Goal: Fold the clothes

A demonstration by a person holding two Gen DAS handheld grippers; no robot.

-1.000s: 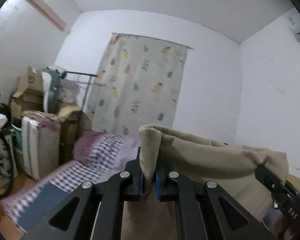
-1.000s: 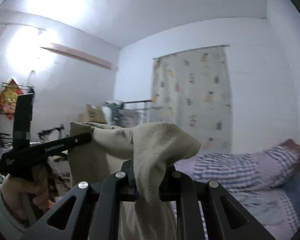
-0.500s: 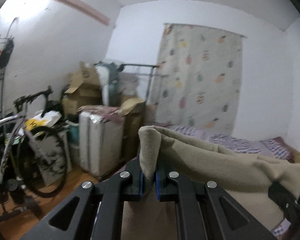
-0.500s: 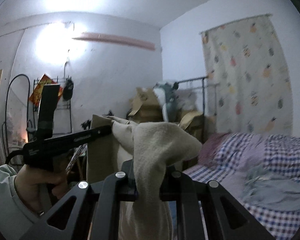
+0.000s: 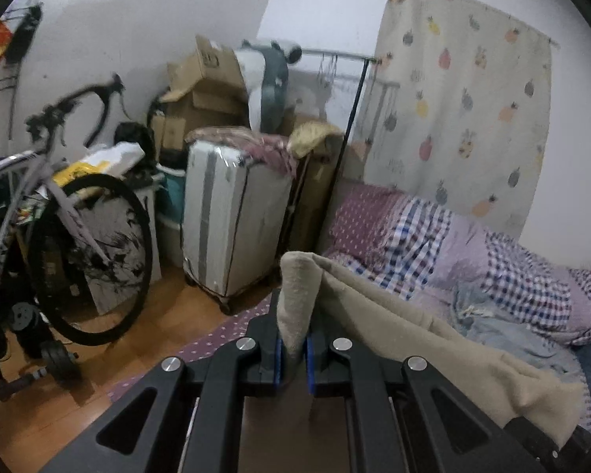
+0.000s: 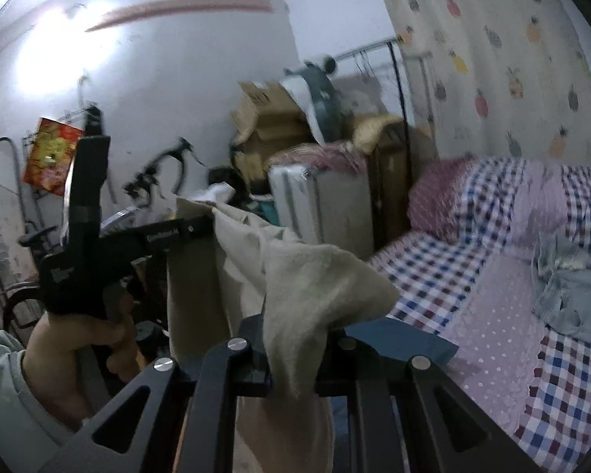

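Ahead and to the right of both tools lies the bed, covered in a purple, dotted and checked patchwork spread, with a crumpled pale blue garment lying on it. Behind the bed hangs a cream curtain printed with pineapples. Ahead and to the left of the left tool stands a bicycle on the wooden floor; just right of it, straight ahead of the tool, stands a white suitcase, and behind that a stack of cardboard boxes.

The beige fleece garment is held up in the air between the two tools, clear of the bed. The left tool is clenched on one edge of it: a fold of cloth stands up from between the blue pads, and the rest runs off to the right and downward. The right tool is clamped on another part of the same garment, which bunches over its tips and hangs down below them. In the right wrist view the left tool shows to the left, gripped by a hand in a pale sleeve, with the cloth stretched from it across to the right tool.
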